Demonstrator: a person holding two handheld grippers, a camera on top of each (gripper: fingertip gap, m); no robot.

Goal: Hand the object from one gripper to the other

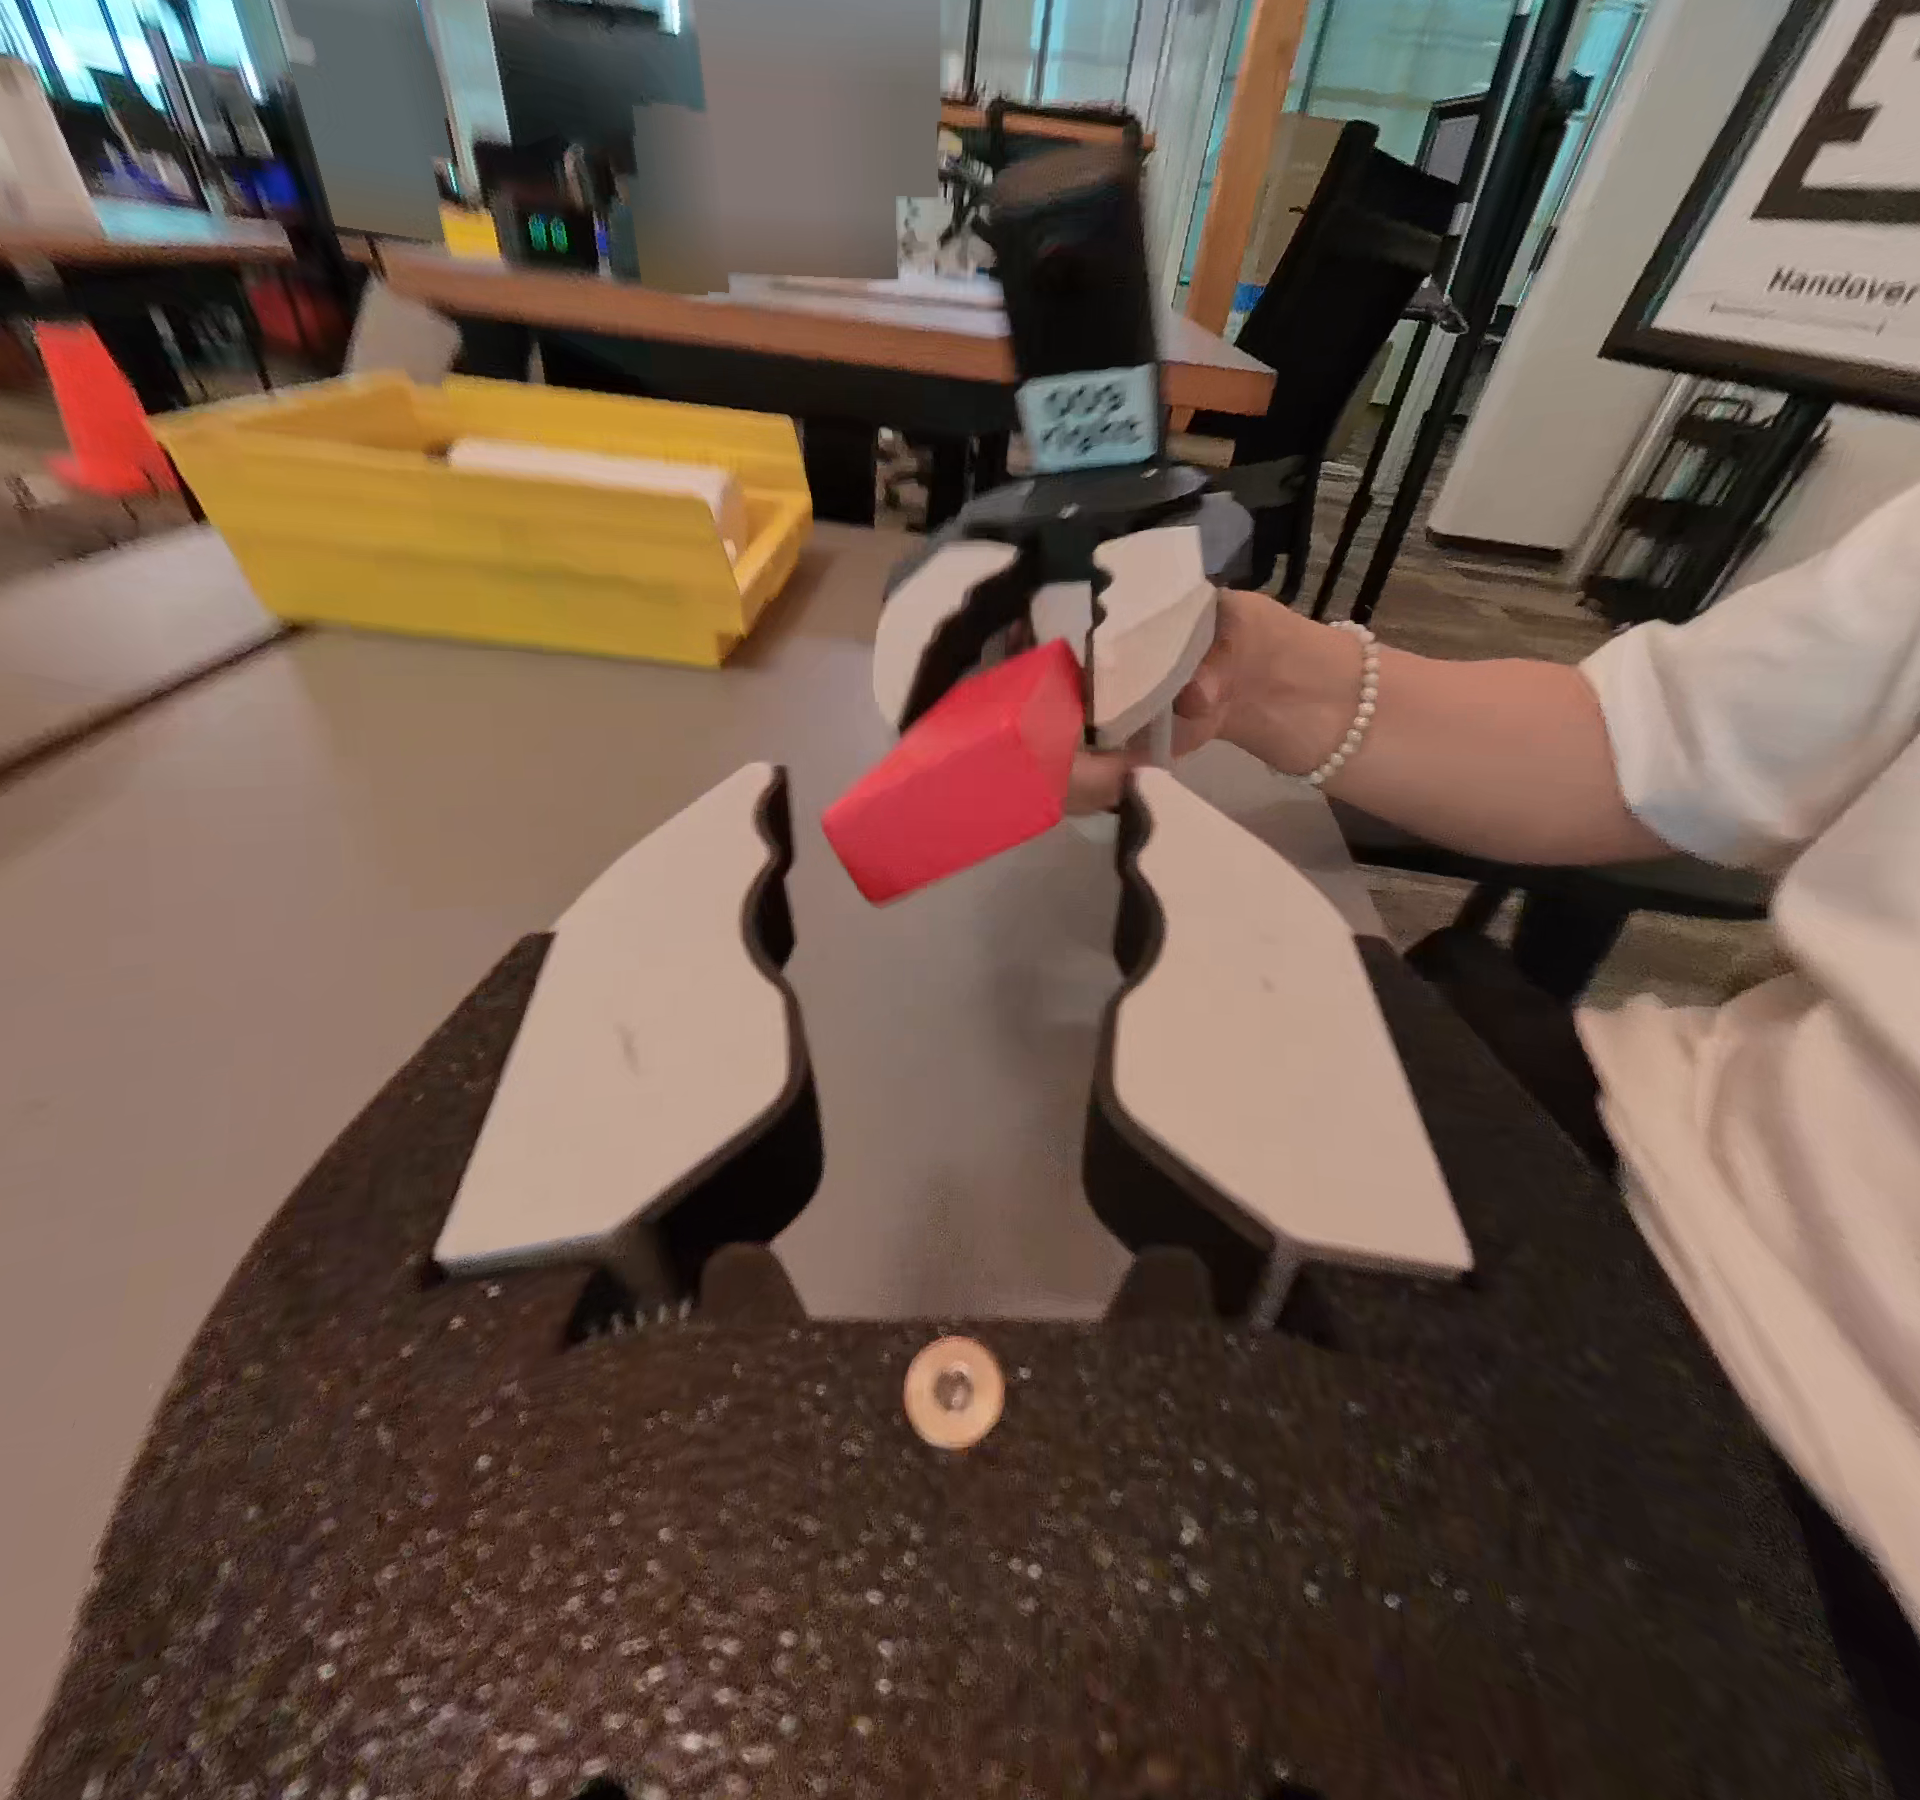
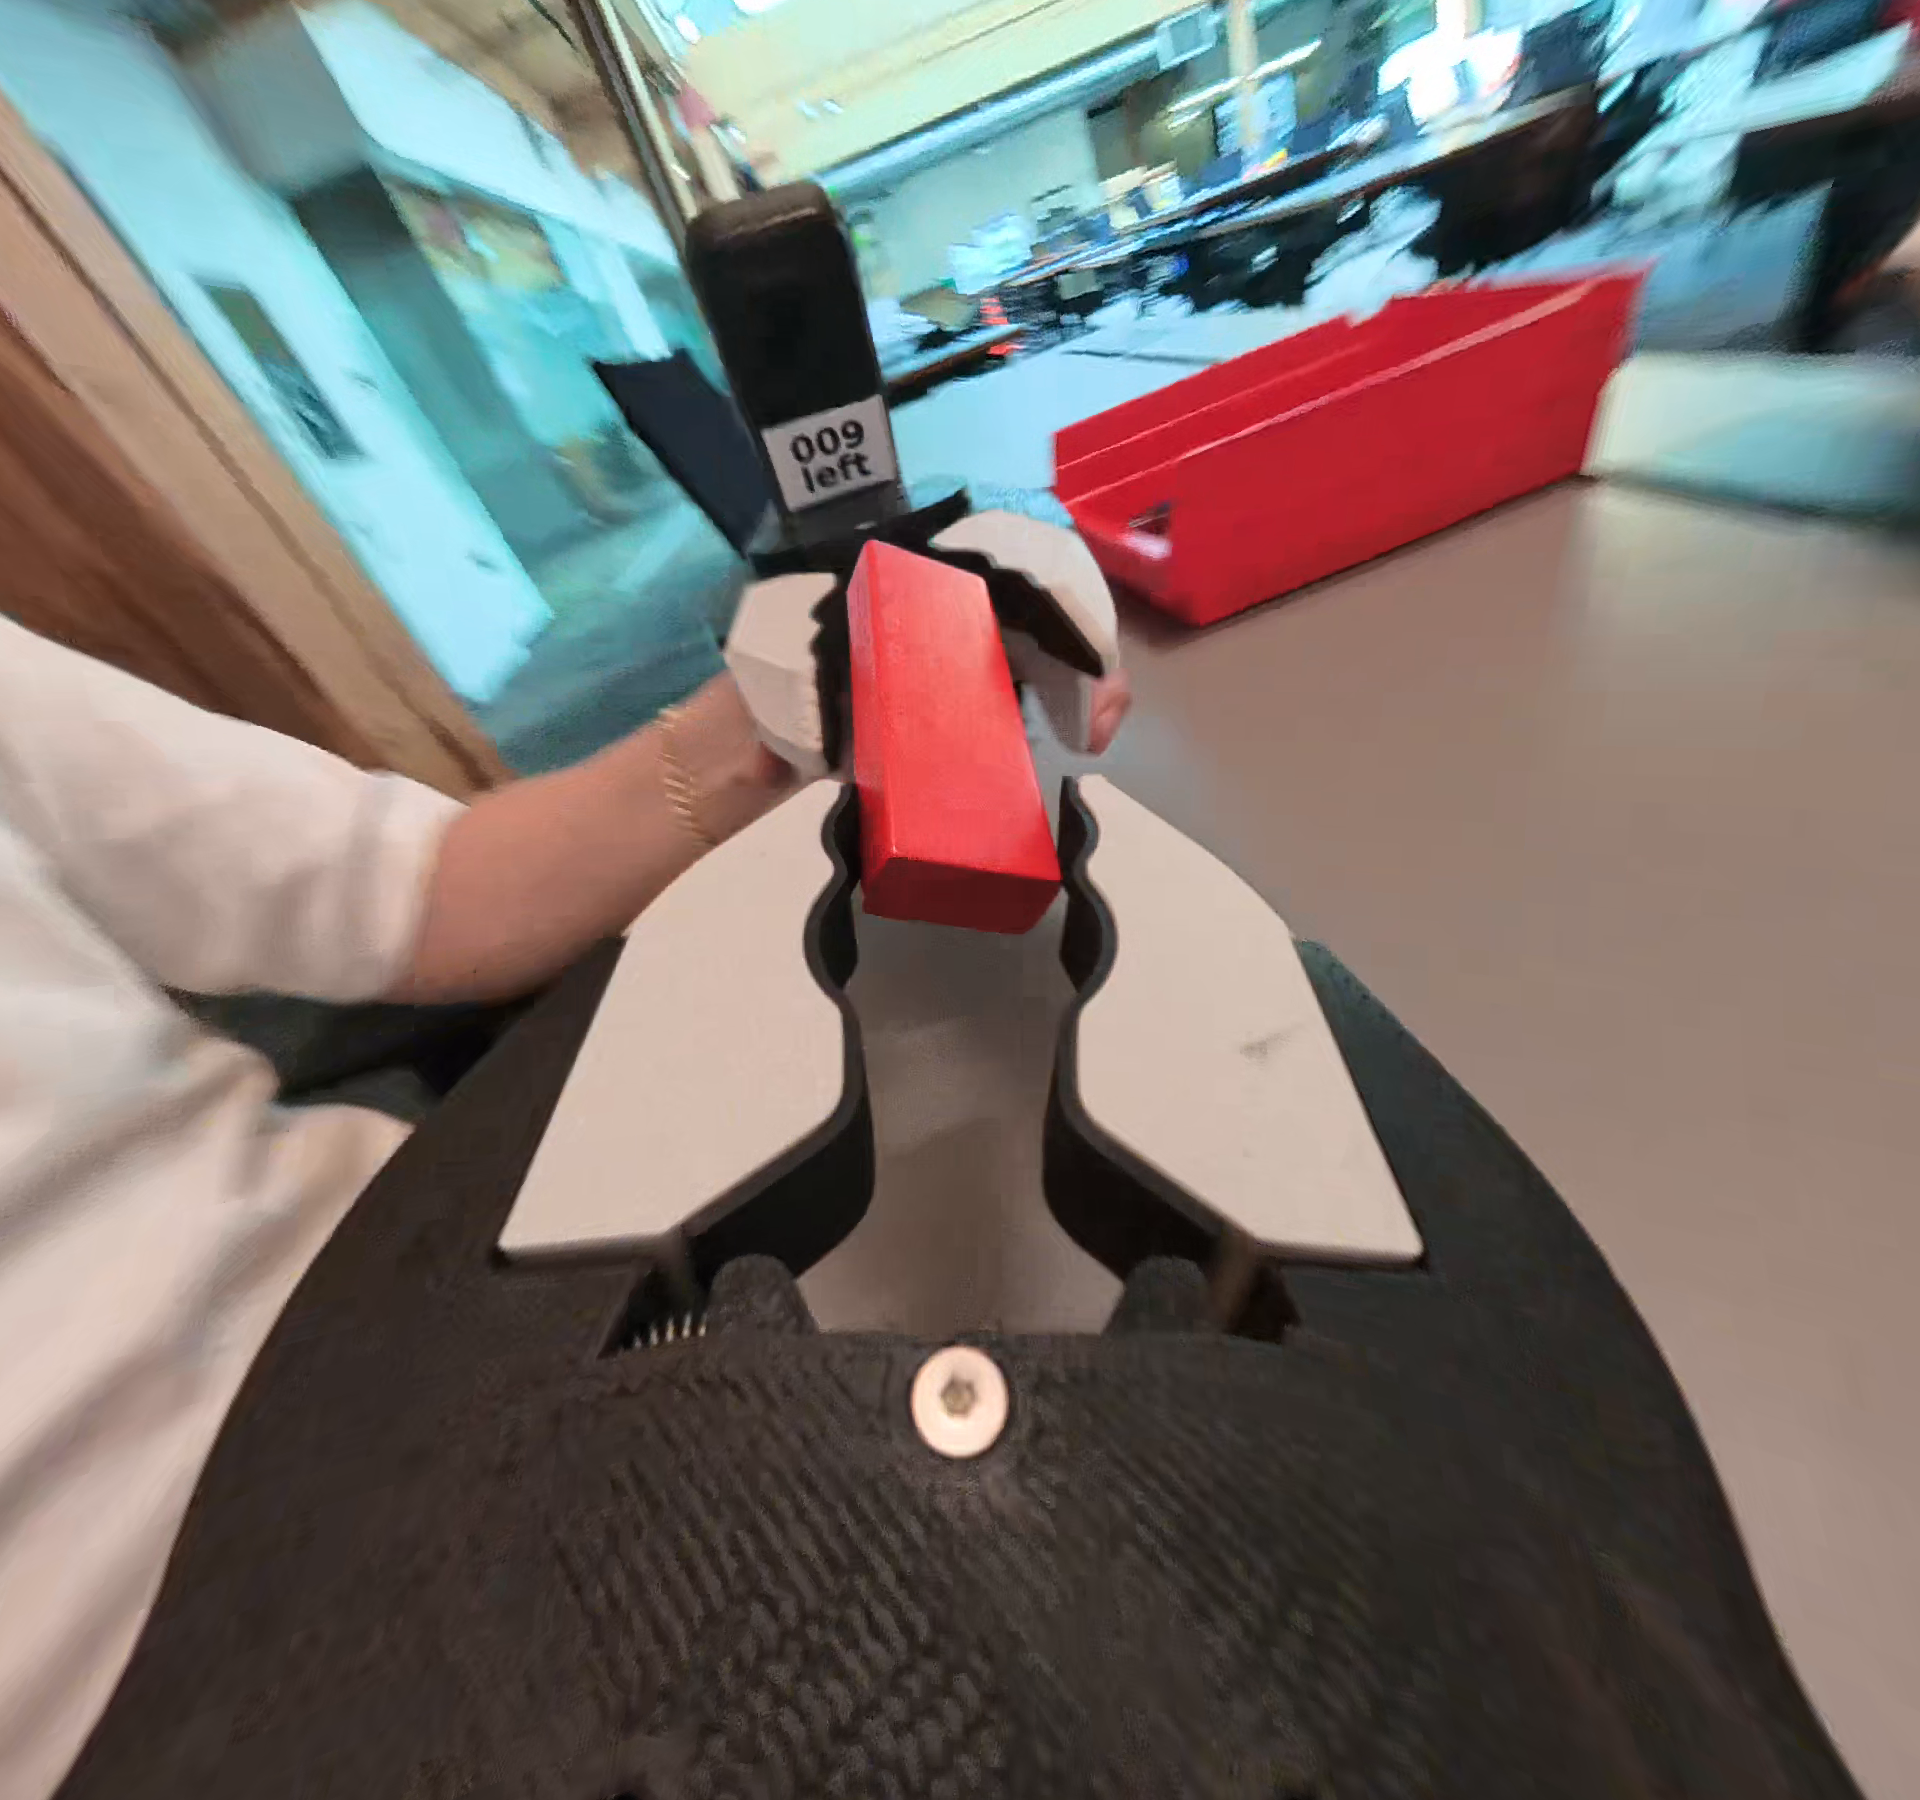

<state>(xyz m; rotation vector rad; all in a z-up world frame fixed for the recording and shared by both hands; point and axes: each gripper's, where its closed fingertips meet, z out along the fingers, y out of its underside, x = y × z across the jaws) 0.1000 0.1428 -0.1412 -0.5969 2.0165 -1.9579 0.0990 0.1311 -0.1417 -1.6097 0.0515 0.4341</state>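
Grey table (image 1: 312, 867) beneath; your right gripper (image 2: 956, 851) clamps the red block's (image 2: 940, 742) near end, its far end reaching between your spread, empty left gripper (image 1: 951, 815) fingers

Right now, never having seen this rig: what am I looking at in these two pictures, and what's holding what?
There is no robot arm. A person holds a two-finger gripper in each hand, and each gripper has a camera looking along its fingers. One picture comes from the left gripper, the other from the right gripper. Each picture also shows the other gripper farther off. The right gripper is shut on one end of a red block, held above the grey table. The left gripper is open, with its fingertips on either side of the block's other end, not yet closed. A yellow bin and a red bin sit on the table.
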